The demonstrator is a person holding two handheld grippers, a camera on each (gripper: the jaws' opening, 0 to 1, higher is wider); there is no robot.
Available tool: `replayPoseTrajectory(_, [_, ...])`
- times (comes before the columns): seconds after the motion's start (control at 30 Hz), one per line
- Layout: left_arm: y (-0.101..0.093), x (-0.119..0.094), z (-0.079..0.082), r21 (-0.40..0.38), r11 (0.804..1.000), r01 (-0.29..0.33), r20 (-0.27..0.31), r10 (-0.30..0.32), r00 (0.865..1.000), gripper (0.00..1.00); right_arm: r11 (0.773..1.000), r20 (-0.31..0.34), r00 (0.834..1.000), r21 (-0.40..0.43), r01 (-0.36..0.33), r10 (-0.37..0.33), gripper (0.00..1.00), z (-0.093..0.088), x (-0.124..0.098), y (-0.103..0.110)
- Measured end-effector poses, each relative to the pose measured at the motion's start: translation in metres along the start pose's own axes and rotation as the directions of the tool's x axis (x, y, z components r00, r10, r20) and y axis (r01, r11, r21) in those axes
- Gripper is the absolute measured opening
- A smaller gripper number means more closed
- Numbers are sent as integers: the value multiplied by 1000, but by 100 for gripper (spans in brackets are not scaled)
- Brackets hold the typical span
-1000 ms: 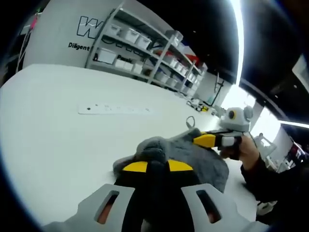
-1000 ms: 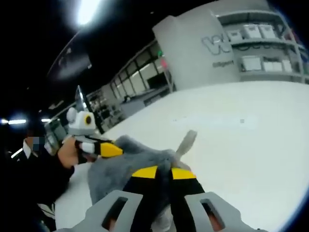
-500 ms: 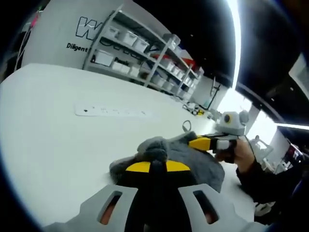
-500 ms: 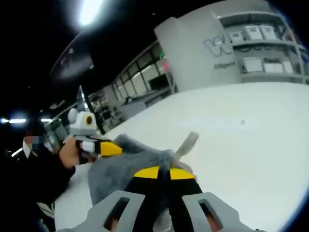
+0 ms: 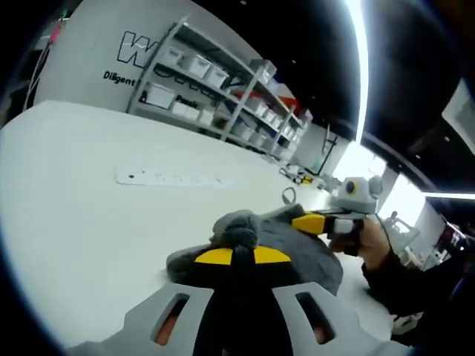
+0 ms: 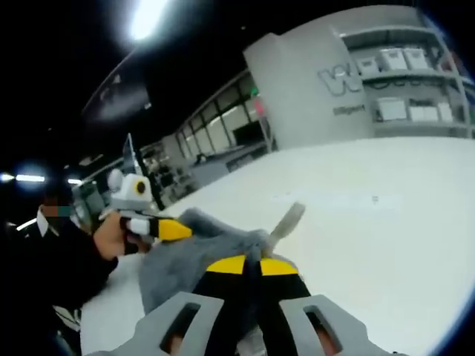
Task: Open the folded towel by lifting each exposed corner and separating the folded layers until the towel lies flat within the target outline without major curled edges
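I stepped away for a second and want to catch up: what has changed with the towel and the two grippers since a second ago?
The left gripper and right gripper have both closed their small gaps and now clamp the grey towel. The towel stays bunched on the white table, its loop tag still sticking up.

My left gripper (image 5: 233,256) hides the towel's (image 5: 297,248) near edge behind its closed jaws. My right gripper (image 6: 251,265) covers its corner likewise. The marks on the table (image 5: 67,215) are too blurred to read.
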State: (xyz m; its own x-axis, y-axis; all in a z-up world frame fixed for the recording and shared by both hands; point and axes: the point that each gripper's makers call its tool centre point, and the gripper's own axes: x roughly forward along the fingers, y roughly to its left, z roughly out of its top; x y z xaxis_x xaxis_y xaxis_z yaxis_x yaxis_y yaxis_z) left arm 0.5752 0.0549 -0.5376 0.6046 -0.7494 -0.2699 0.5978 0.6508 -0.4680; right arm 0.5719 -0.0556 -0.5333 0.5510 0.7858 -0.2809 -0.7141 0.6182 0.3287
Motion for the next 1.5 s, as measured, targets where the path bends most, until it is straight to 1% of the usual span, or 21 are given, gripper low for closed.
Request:
replayPoseTrajectory(0.1, [-3,1,-4,-2,1000,1,-2,-1,1000,4,1000,2,1000,-2,1,-1,0,0,1,-1])
replayPoseTrajectory(0.17, [4,2,-3,-5,1000,-4,-7,4,1000,5,1000,-1,1000,2,1,-1,0,-1,2,-3])
replayPoseTrajectory(0.27, [4,1,-5,9,1000,-11,-8,11,1000,8,1000,-8,1000,5,2,-2,0,-4,3,-4])
replayPoseTrajectory(0.33, [2,0,-5,99,995,-13,-21,15,1000,15,1000,-8,1000,3,3,-2,0,-3,3,-4])
replayPoseTrajectory(0.43, [11,-3,0,127,989,-80,-3,81,997,35,1000,-8,1000,5,4,-4,0,-3,3,-4])
replayPoseTrajectory(0.5, [12,-6,0,127,988,-91,-5,92,996,38,1000,-11,1000,3,6,-6,0,-4,3,-4])
replayPoseTrajectory(0.63, [17,-12,-4,77,993,-89,-20,91,996,42,1000,-13,1000,4,9,-9,0,-4,3,-5])
replayPoseTrajectory(0.67, [25,-13,1,64,994,-90,-23,91,996,42,1000,-13,1000,5,9,-9,0,-5,3,-5])
replayPoseTrajectory(0.73, [18,-15,-2,0,1000,-24,-36,24,999,42,1000,-16,1000,2,11,-11,0,-6,3,-5])
replayPoseTrajectory(0.77, [15,-16,-1,-58,998,10,-28,-12,1000,42,1000,-16,1000,2,12,-12,0,-7,3,-5])
replayPoseTrajectory(0.8, [8,-18,-5,-99,995,26,-18,-28,999,42,1000,-16,1000,5,11,-11,0,-8,3,-5])
replayPoseTrajectory(0.87, [1,-21,-7,-136,989,53,-1,-54,999,42,1000,-17,1000,7,10,-10,0,-8,3,-5])
replayPoseTrajectory(0.93, [2,-24,-7,-167,983,76,6,-76,997,42,1000,-17,1000,4,11,-10,0,-9,4,-5])
replayPoseTrajectory(0.97, [3,-26,-3,-225,970,96,35,-90,995,42,1000,-17,1000,1,10,-10,0,-9,4,-4])
replayPoseTrajectory(1.0, [-2,-28,-6,-256,962,100,57,-88,994,42,1000,-17,1000,-3,10,-10,0,-10,5,-4])
replayPoseTrajectory(1.03, [0,-29,-4,-267,958,100,79,-81,994,43,1000,-19,1000,-6,12,-12,0,-11,5,-4])
replayPoseTrajectory(1.07, [10,-30,4,-286,953,102,100,-76,992,44,1000,-18,1000,-11,15,-16,0,-11,5,-5])
replayPoseTrajectory(1.17, [8,-31,3,-320,938,135,107,-106,989,44,999,-18,1000,-25,21,-22,0,-13,4,-6])
replayPoseTrajectory(1.3, [3,-25,-2,-332,931,152,94,-127,987,43,1000,-5,1000,-13,19,-19,0,-11,4,-6])
replayPoseTrajectory(1.37, [8,-22,1,-342,925,166,84,-146,986,43,1000,-3,1000,-18,24,-24,0,-11,5,-5])
replayPoseTrajectory(1.5, [2,-15,-11,-342,923,174,45,-169,985,43,999,-6,1000,-26,27,-27,0,-12,5,-4])
